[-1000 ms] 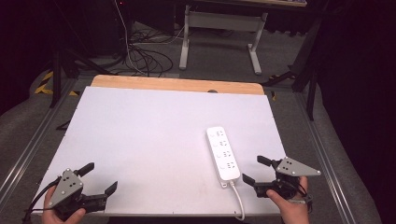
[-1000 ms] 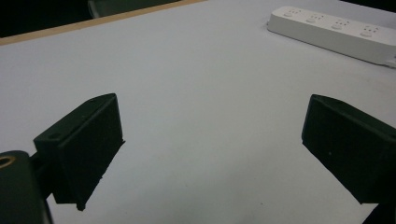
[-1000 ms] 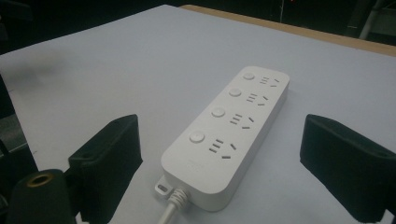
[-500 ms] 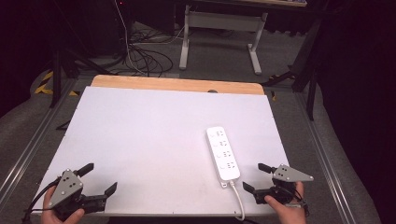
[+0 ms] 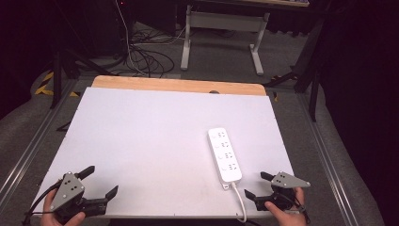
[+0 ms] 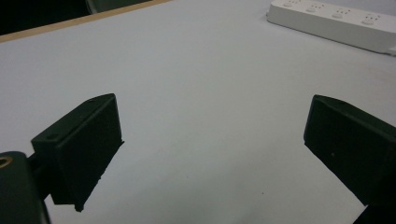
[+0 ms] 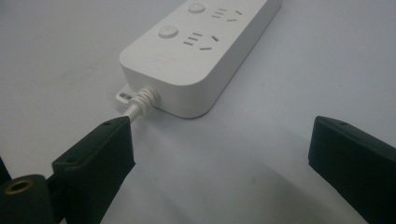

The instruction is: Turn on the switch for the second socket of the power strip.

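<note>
Beside power strip [image 5: 224, 154], right tongs [image 5: 256, 185] gape empty.

Grey carpeted floor [image 5: 329, 141] under white rectangular tabletop [image 5: 155, 136] with pale wooden far edge [image 5: 179, 84]; tangled black cables [image 5: 146, 56], grey metal desk frame [image 5: 221, 23] beyond; dim surroundings.

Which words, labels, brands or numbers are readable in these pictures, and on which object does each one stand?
None can be read.
Power strip: a faint embossed mark near its cord end, too blurred to read; its sockets and round buttons carry no legible text.
Table: no text.
Left gripper and right gripper: no label seen.
</note>
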The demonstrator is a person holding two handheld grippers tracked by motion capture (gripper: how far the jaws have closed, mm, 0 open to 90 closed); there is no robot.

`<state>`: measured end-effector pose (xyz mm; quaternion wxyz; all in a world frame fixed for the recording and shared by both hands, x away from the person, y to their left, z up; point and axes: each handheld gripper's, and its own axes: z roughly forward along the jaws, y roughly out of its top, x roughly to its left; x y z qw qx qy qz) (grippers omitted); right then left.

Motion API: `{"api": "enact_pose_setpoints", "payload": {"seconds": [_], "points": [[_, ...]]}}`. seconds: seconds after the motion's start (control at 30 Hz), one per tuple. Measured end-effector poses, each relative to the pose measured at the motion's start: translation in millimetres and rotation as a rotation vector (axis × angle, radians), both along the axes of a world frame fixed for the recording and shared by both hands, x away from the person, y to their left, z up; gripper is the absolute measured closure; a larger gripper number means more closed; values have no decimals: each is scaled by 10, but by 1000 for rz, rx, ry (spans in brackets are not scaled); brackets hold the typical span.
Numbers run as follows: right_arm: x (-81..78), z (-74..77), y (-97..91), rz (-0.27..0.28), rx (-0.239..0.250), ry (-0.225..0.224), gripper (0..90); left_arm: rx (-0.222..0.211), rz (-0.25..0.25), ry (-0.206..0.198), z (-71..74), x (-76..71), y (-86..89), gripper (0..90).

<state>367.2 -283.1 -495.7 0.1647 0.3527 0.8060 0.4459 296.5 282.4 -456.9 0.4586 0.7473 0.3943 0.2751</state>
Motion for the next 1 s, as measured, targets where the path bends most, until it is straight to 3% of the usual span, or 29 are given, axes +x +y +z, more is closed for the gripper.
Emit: {"api": "enact_pose_setpoints", "payload": {"seconds": [0.2, 0.33, 0.43, 0.77, 1.0], "points": [[-10, 61, -14, -6, 27, -54, 73, -1, 5, -9, 4, 10, 6, 48], [-33, 91, -19, -8, 40, -94, 78, 31, 16, -37, 19, -2, -12, 46], [-44, 103, -3, -7, 39, -109, 78, 26, 9, -32, 19, 2, -13, 45], [-40, 93, -35, -38, 40, -83, 83, -8, 0, -3, 11, 12, 11, 45], [-29, 84, -61, -60, 35, -79, 86, -20, 0, -4, 10, 17, 26, 45]]}}
